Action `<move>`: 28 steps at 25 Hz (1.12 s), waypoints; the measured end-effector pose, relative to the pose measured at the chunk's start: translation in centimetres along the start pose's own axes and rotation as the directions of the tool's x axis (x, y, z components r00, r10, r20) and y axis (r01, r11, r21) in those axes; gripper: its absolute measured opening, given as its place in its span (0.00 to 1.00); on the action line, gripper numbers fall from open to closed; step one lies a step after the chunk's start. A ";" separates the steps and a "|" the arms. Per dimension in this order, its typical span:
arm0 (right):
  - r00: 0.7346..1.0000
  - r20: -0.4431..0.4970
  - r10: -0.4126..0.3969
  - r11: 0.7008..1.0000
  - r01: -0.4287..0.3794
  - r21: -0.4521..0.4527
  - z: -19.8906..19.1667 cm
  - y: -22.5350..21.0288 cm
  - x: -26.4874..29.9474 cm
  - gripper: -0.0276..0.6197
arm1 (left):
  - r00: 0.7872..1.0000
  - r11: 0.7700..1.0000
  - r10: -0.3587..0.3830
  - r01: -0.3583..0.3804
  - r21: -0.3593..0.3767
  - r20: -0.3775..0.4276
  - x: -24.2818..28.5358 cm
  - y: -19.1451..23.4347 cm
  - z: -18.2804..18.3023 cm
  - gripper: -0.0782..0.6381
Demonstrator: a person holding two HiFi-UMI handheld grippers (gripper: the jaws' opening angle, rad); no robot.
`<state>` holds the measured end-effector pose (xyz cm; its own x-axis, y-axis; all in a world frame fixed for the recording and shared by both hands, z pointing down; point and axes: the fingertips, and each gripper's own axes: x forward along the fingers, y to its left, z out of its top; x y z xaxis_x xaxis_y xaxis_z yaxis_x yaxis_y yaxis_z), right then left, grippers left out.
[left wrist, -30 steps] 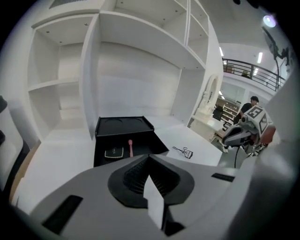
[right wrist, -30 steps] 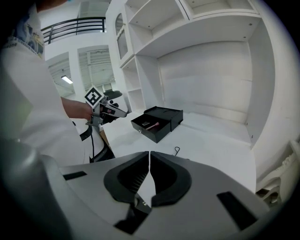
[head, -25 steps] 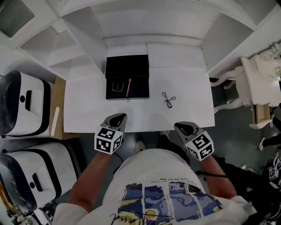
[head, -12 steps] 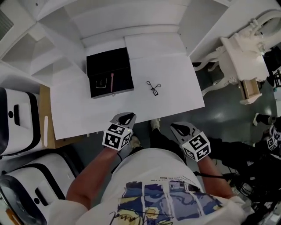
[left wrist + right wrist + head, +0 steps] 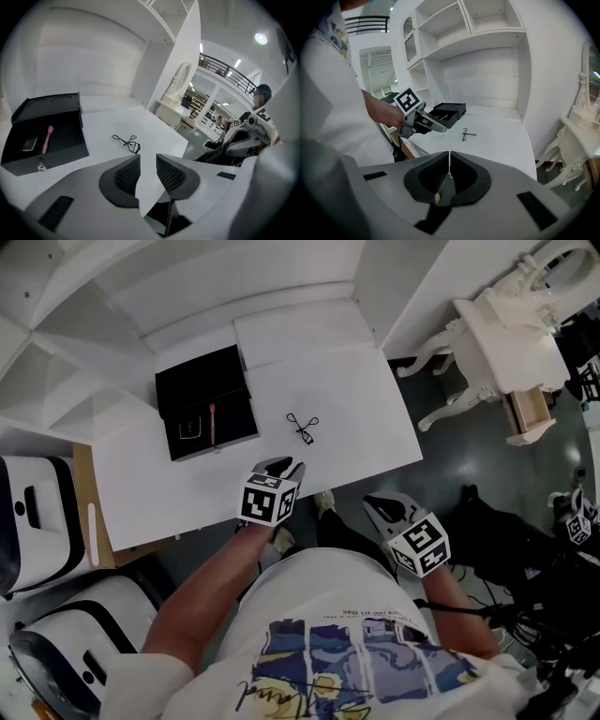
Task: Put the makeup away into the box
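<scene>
Eyelash curler is lying flat on the desk, out in the open between the black box and the desk's right edge, touching neither. The box is sitting open toward the desk's back left corner, already holding a pink brush and a small dark compact. You are holding your left gripper over the desk's front edge, slanting down toward the curler, with its jaws opening and nothing between them. Your right gripper is hanging just off the front edge, clenched on nothing. The main risk is lying in the curler itself: it is looking thin, wiry and flush with the desk, so if you are closing on it from a slant, the jaws are likely skidding it toward the right edge rather than gripping it. Catching only one finger loop is also risking the hinged halves swinging apart and slipping out on the way over. Pressing down too hard is scraping the pads on the desk. At the box, a careless drop is landing the curler on the brush or clipping the raised lid, and with no gripper steadying the box, a nudge is likely shoving it.
</scene>
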<state>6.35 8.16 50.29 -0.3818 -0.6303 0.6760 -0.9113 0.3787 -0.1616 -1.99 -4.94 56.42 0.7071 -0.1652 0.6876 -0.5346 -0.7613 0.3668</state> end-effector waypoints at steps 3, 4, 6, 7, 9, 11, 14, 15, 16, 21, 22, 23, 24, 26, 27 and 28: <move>1.000 -0.003 0.007 1.000 -0.007 0.010 -0.3 -1.4 -0.1 0.09 | 1.000 0.999 0.017 -0.017 -0.036 -0.012 1.9 0.0 0.8 0.28; 1.000 -0.006 0.010 1.000 -0.010 0.013 -0.5 -1.7 -0.2 0.09 | 1.000 0.998 0.026 -0.027 -0.050 -0.017 2.5 0.1 0.9 0.29; 1.000 -0.012 0.019 1.000 -0.018 0.019 -0.8 -2.5 -0.2 0.09 | 0.999 0.995 0.043 -0.045 -0.084 -0.025 3.5 0.3 1.1 0.29; 1.000 -0.014 0.023 1.000 -0.023 0.020 -0.9 -2.8 -0.2 0.09 | 0.998 0.994 0.051 -0.053 -0.098 -0.027 3.9 0.4 1.2 0.29; 0.999 -0.015 0.031 0.999 -0.030 0.019 -0.7 -3.7 -0.1 0.09 | 0.997 0.992 0.066 -0.069 -0.107 -0.034 4.7 0.7 1.5 0.30; 0.999 -0.018 0.038 0.999 -0.038 0.018 -0.5 -4.5 -0.1 0.09 | 0.995 0.990 0.083 -0.088 -0.110 -0.045 5.6 1.0 1.9 0.30; 0.998 -0.029 0.049 0.999 -0.048 0.020 -0.6 -5.5 0.0 0.09 | 0.992 0.984 0.112 -0.119 -0.132 -0.064 6.7 1.6 2.1 0.32; 0.998 -0.033 0.052 0.998 -0.051 0.021 -0.6 -5.8 0.0 0.09 | 0.990 0.982 0.121 -0.130 -0.139 -0.070 7.0 1.9 2.1 0.32; 0.998 -0.036 0.054 0.998 -0.053 0.022 -0.7 -6.2 0.0 0.09 | 0.988 0.979 0.131 -0.141 -0.144 -0.077 7.4 2.1 2.2 0.32; 0.997 -0.049 0.064 0.998 -0.062 0.027 -0.7 -7.9 0.1 0.09 | 0.976 0.970 0.190 -0.203 -0.133 -0.109 8.8 3.3 1.9 0.32; 0.997 -0.051 0.065 0.998 -0.064 0.028 -0.7 -8.2 0.1 0.09 | 0.974 0.969 0.196 -0.211 -0.131 -0.113 9.0 3.5 1.9 0.32; 0.996 -0.053 0.067 0.997 -0.065 0.029 -0.7 -8.5 0.1 0.09 | 0.973 0.968 0.202 -0.216 -0.131 -0.116 9.2 3.6 1.9 0.32; 0.996 -0.055 0.068 0.997 -0.067 0.029 -0.7 -8.8 0.1 0.09 | 0.971 0.966 0.207 -0.222 -0.130 -0.118 9.2 3.7 1.8 0.32; 0.996 -0.055 0.071 0.997 -0.069 0.029 -0.7 -9.2 0.1 0.09 | 0.968 0.964 0.221 -0.235 -0.127 -0.117 9.0 3.8 1.8 0.32; 0.996 -0.055 0.072 0.997 -0.071 0.028 -0.7 -9.4 0.2 0.09 | 0.967 0.963 0.226 -0.241 -0.124 -0.117 8.9 3.8 1.7 0.29; 0.996 -0.055 0.074 0.997 -0.073 0.027 -0.6 -9.5 0.4 0.09 | 0.966 0.962 0.230 -0.244 -0.121 -0.118 8.7 3.9 1.6 0.24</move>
<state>14.94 4.75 52.49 -0.4395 -0.5624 0.7004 -0.8849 0.4049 -0.2301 2.85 -10.30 62.84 0.5050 -0.2606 0.8228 -0.7431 -0.6162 0.2610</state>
